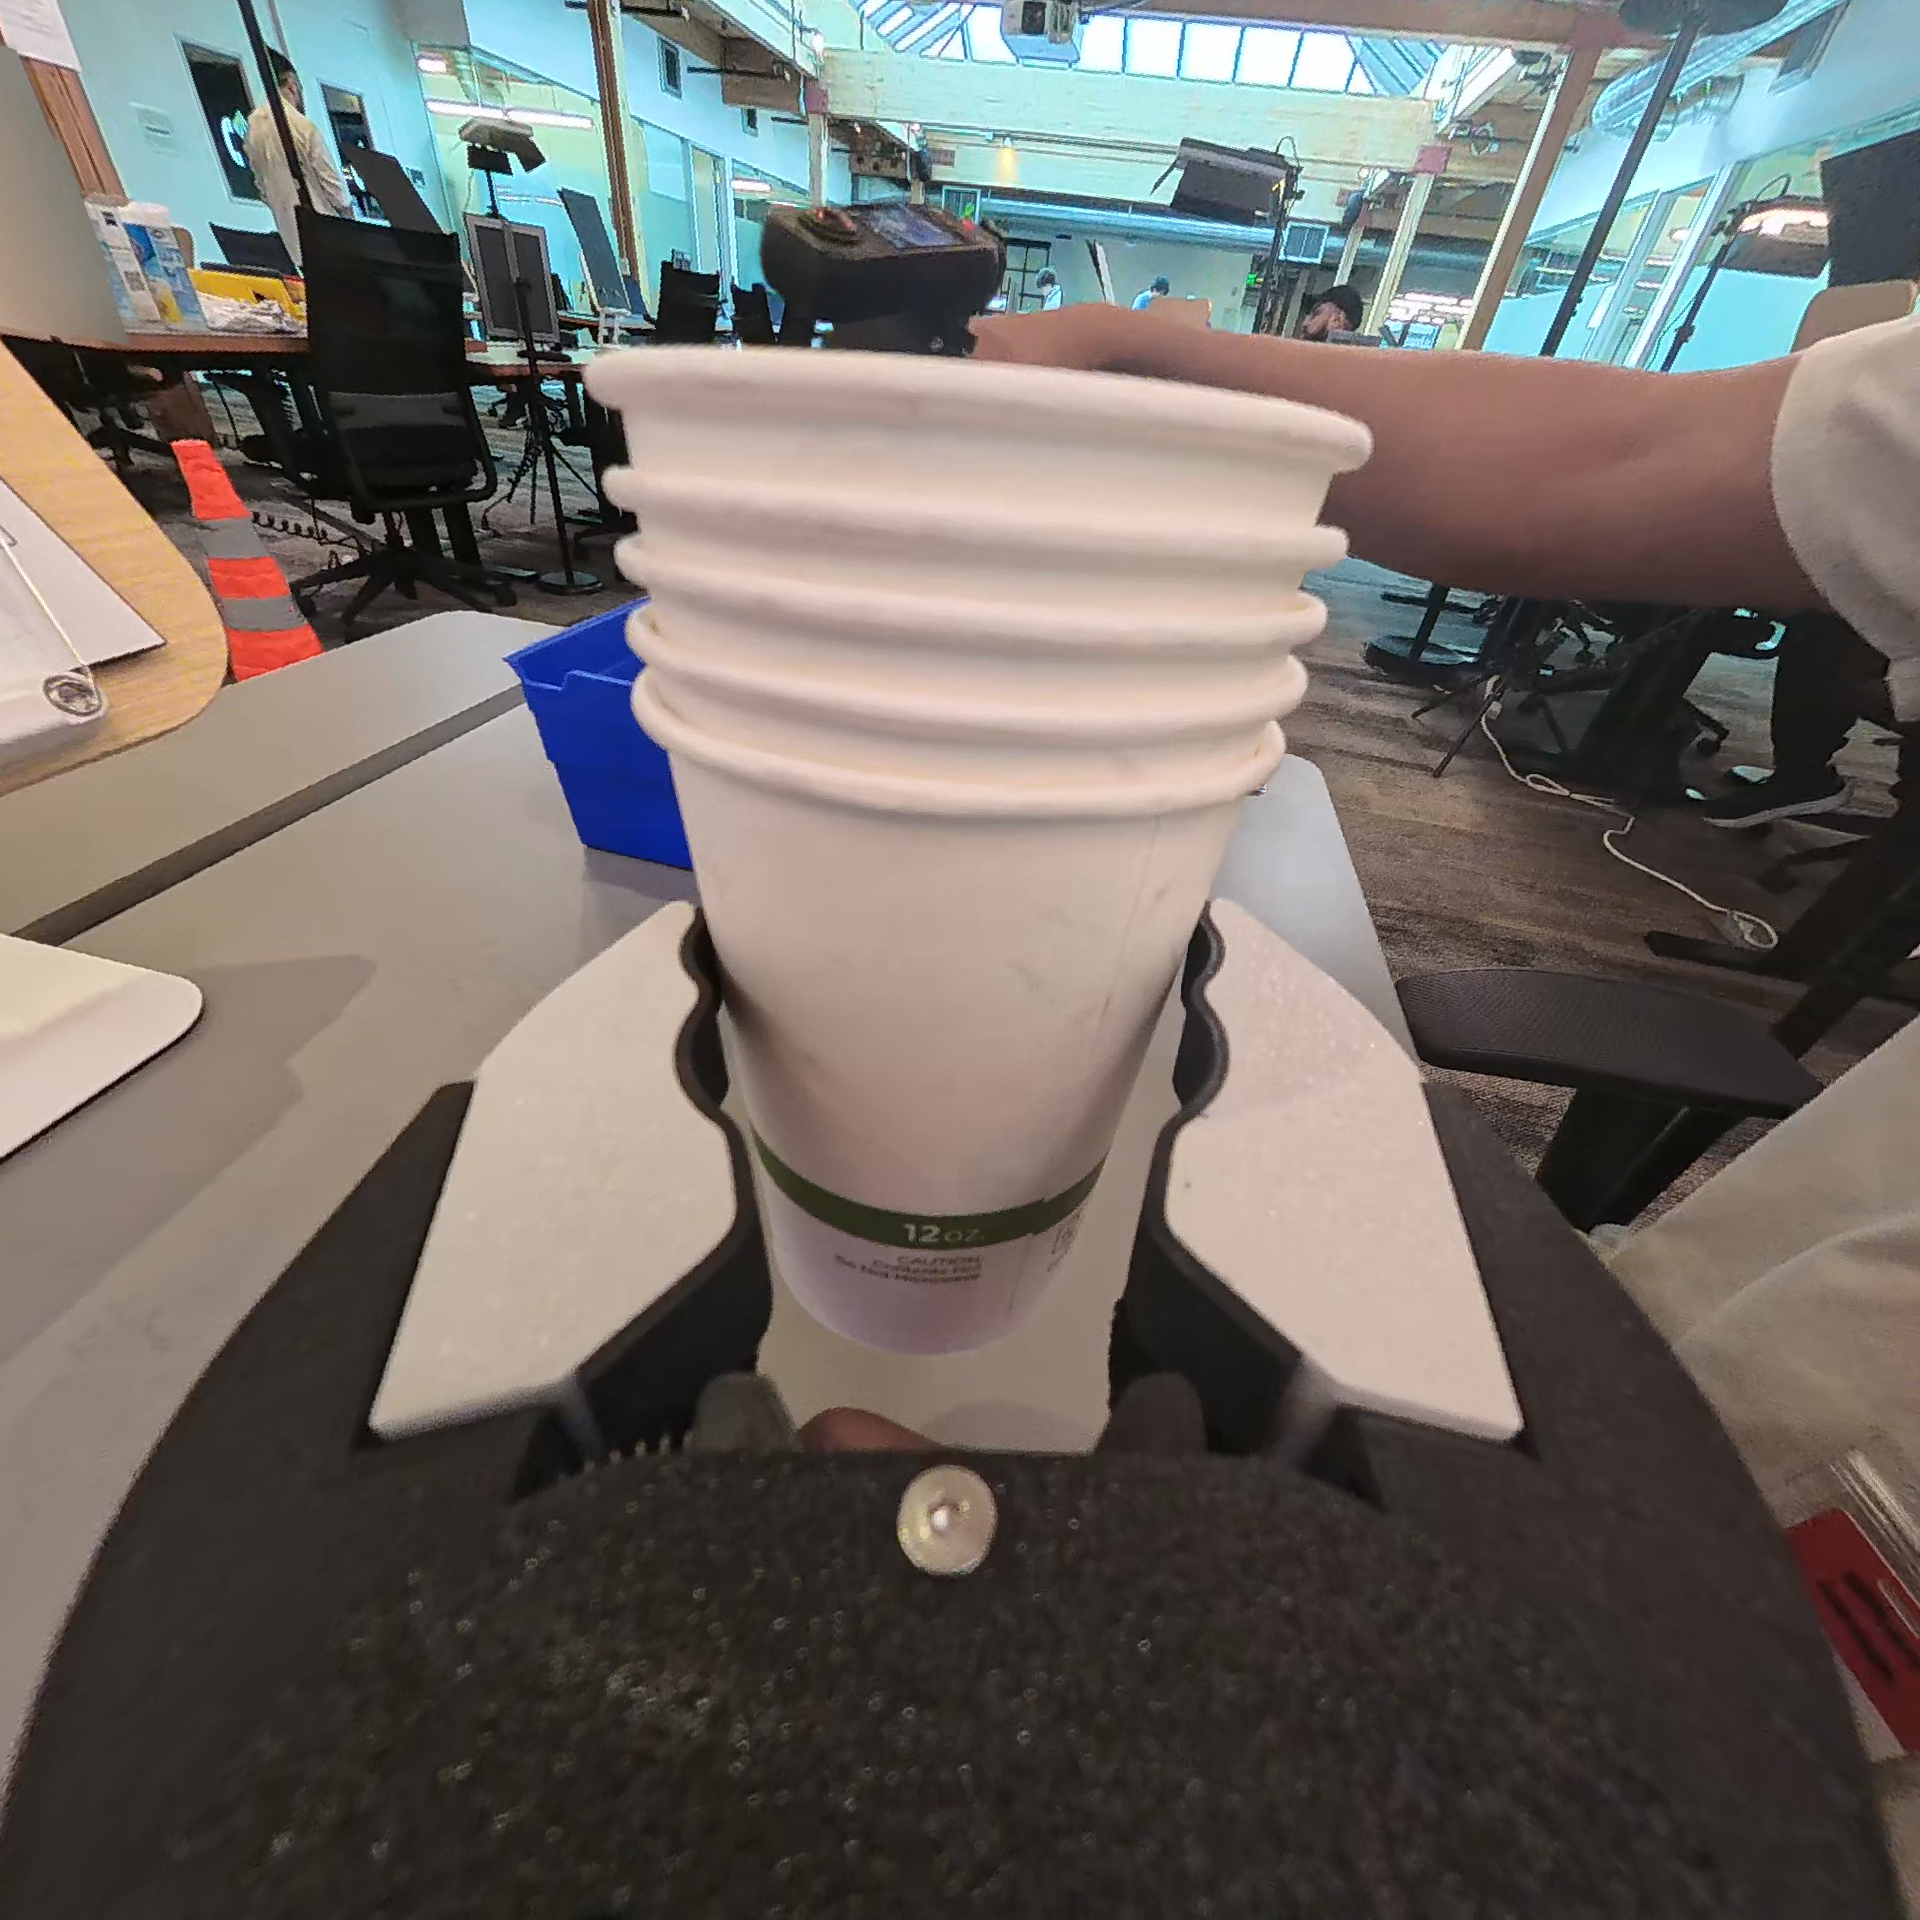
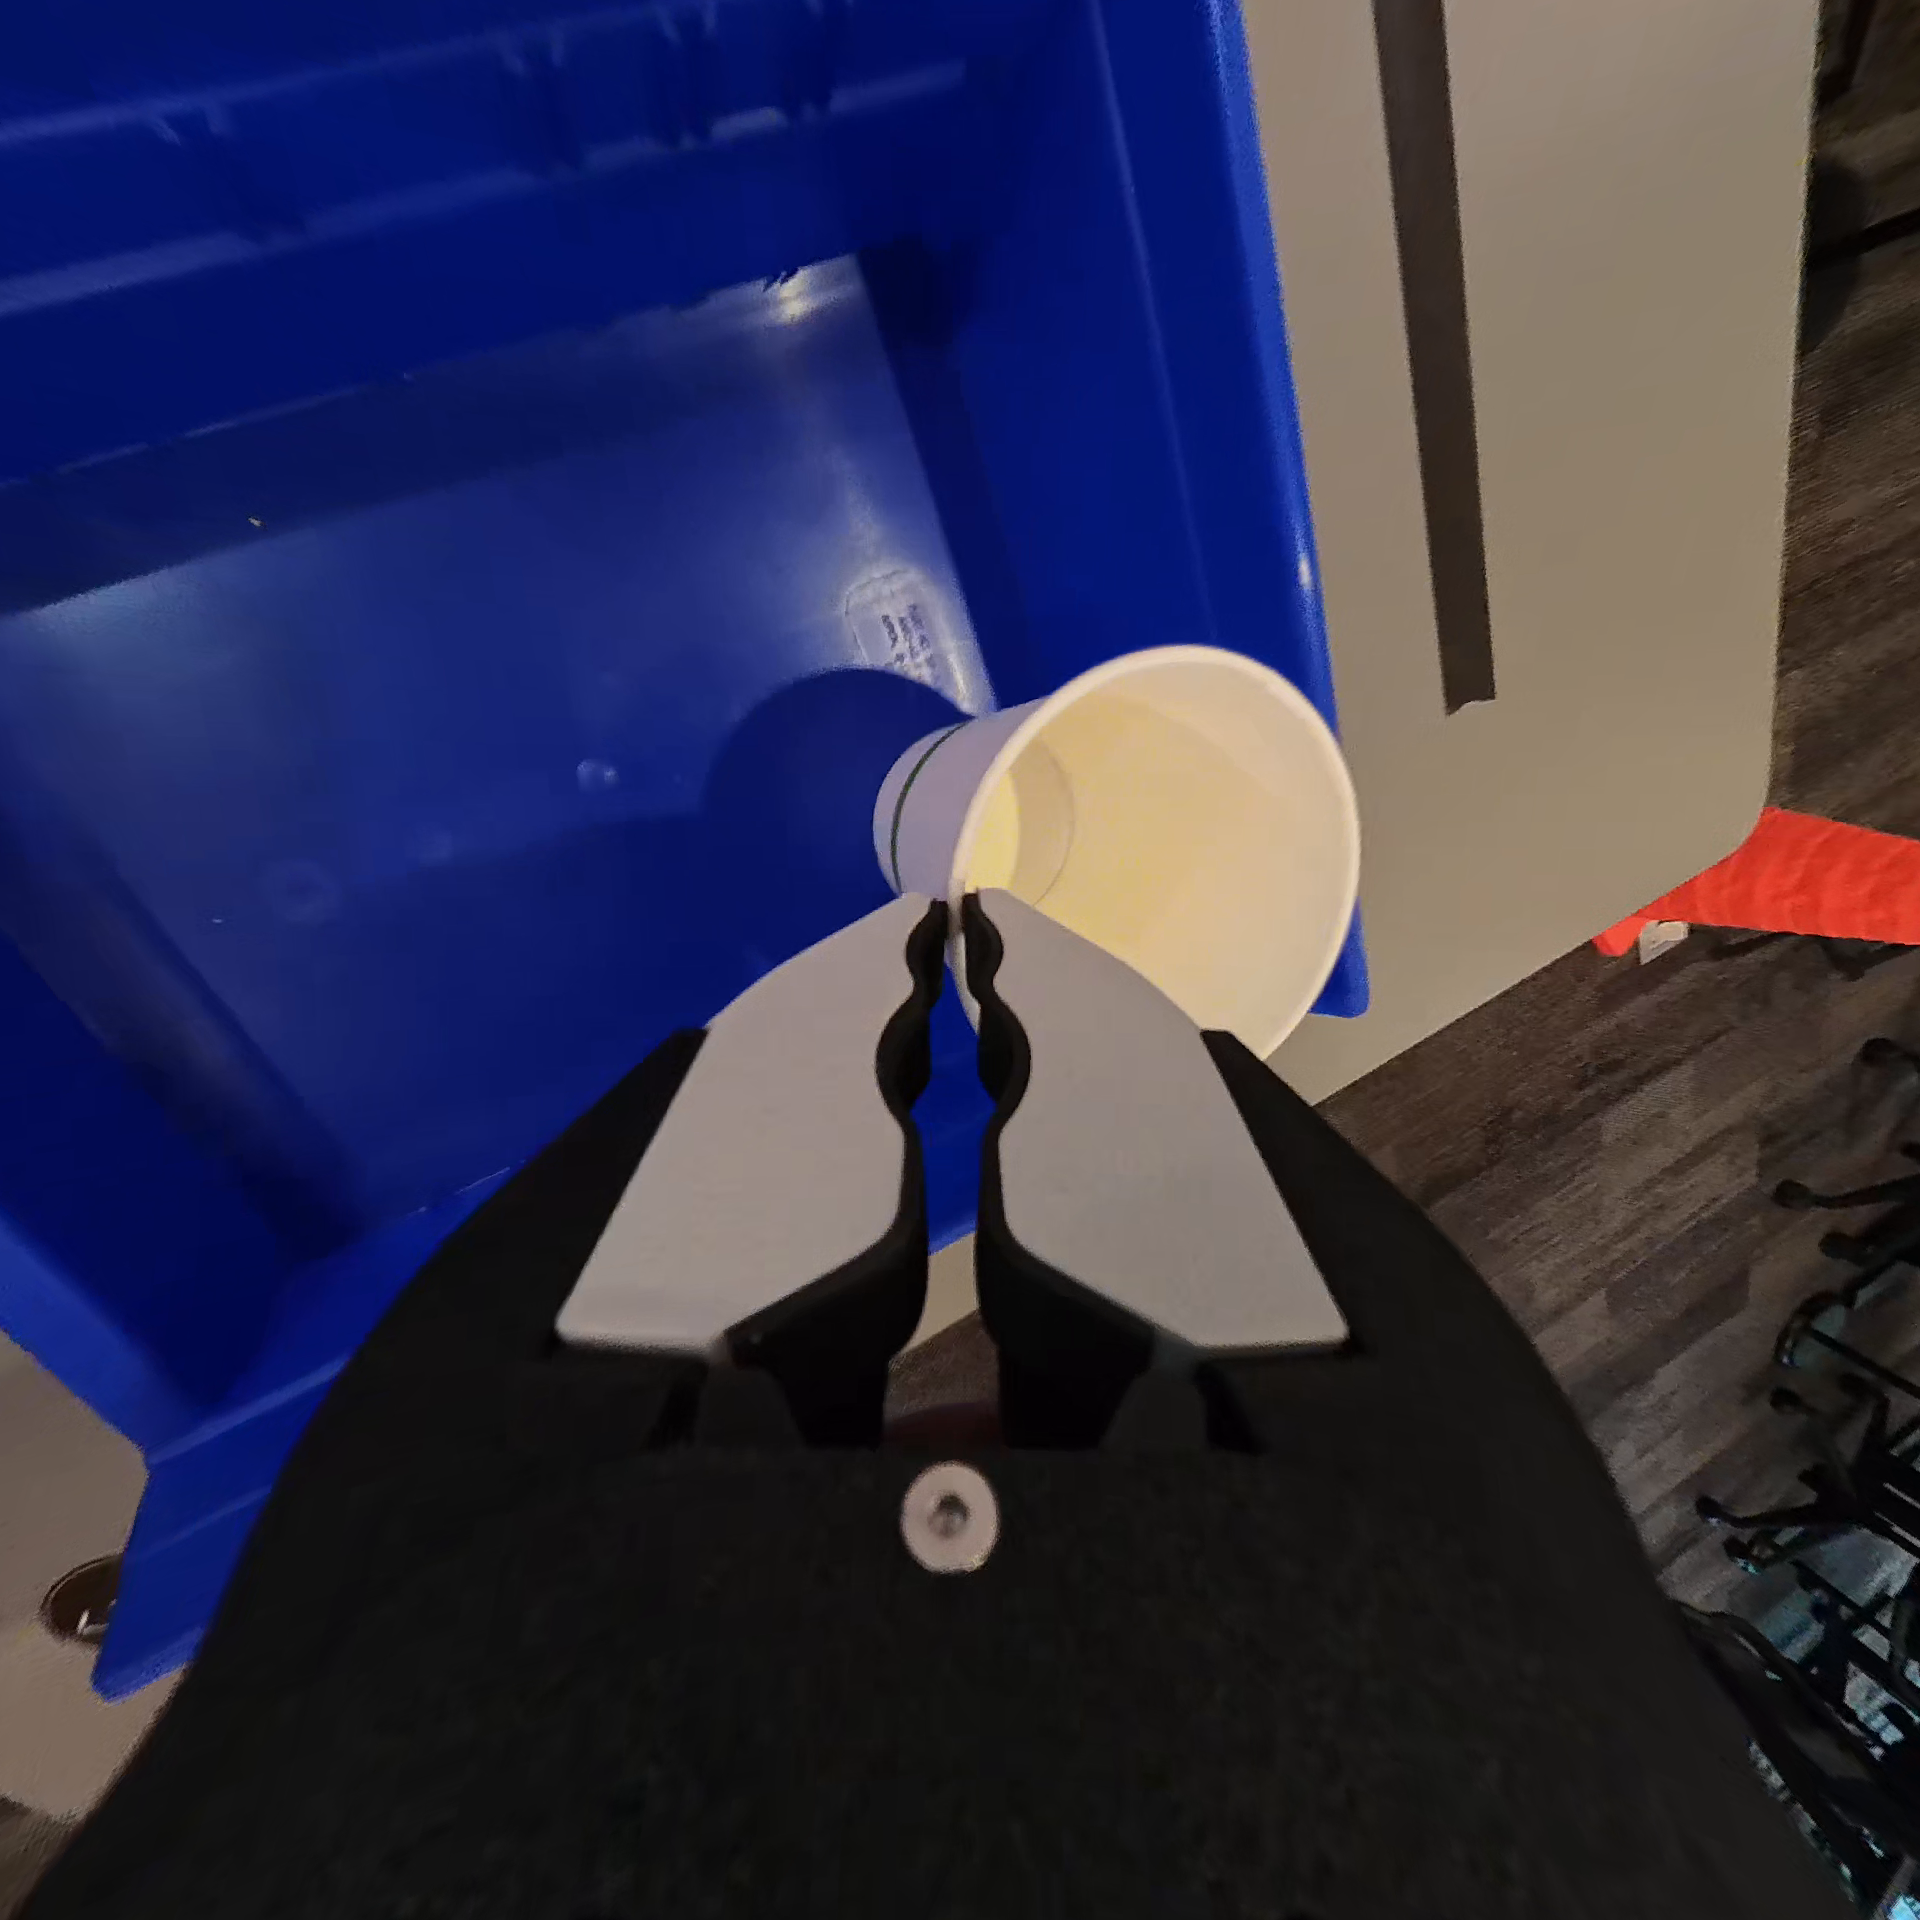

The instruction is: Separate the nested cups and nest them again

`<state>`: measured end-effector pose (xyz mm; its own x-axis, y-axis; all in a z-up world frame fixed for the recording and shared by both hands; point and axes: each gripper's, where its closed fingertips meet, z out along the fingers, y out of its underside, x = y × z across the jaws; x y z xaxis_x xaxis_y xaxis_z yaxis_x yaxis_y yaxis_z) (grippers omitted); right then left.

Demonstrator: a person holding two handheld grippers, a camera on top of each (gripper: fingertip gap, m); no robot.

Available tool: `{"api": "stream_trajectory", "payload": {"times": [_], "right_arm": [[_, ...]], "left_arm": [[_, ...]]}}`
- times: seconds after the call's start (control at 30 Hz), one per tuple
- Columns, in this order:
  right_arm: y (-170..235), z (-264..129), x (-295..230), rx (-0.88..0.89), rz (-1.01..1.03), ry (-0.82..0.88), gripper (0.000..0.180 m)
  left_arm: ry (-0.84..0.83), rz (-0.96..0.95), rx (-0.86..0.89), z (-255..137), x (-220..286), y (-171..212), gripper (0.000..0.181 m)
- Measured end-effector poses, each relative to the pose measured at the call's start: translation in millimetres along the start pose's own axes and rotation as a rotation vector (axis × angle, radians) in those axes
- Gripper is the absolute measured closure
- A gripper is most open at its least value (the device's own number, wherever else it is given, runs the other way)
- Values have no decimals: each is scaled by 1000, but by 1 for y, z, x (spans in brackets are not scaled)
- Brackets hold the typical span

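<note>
1. White paper, five rims showing: the nested cups (image 1: 951,831) stand upright between the fingers of my left gripper (image 1: 951,956). The wavy black pads press the outermost cup's wall on both sides, above its green band. Firm hold; the stack's base hangs clear of the grey table (image 1: 312,966).

2. My right gripper (image 2: 954,914) is pinched nearly closed on the rim of a single cup (image 2: 1143,821). One fingertip sits inside the wall, the other outside.

3. That single cup is tilted, mouth toward the camera, base pointing into the blue bin (image 2: 416,727). It hangs over the bin's near right corner. I cannot tell whether its base touches the bin's floor.

4. From the left wrist view, the blue bin (image 1: 592,727) sits on the table just behind and left of the stack. My right forearm (image 1: 1558,488) reaches across behind the top rim, the right gripper's dark body (image 1: 883,270) above the bin.

5. Orange traffic cone (image 1: 234,561) stands on the floor beyond the table's far left edge. Office chairs (image 1: 384,343) and desks fill the room behind.
</note>
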<state>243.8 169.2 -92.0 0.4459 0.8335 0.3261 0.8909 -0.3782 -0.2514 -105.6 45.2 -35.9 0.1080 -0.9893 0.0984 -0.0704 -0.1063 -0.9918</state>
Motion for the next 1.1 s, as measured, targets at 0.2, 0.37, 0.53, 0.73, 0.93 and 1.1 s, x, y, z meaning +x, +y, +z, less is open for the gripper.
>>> {"api": "stream_trajectory", "payload": {"times": [0.2, 0.37, 0.53, 0.73, 0.93, 1.1], "right_arm": [[-59, -50, -5, 135, -41, 73, 159], [-211, -145, -122, 503, -342, -95, 161], [-283, -164, -222, 551, -634, -261, 163], [-301, -136, -246, 440, -683, -369, 161], [-303, -131, -250, 412, -689, -406, 176], [-300, -147, -241, 435, -682, -406, 177]], "left_arm": [[-9, -7, -3, 0, -4, 4, 96], [-30, -5, -5, -2, -8, 5, 96], [-62, -6, -14, -6, -13, 7, 96], [-81, -15, -5, -12, -17, 8, 96], [-85, -4, -3, -12, -17, 7, 96], [-70, 11, -9, -12, -13, 9, 96]]}}
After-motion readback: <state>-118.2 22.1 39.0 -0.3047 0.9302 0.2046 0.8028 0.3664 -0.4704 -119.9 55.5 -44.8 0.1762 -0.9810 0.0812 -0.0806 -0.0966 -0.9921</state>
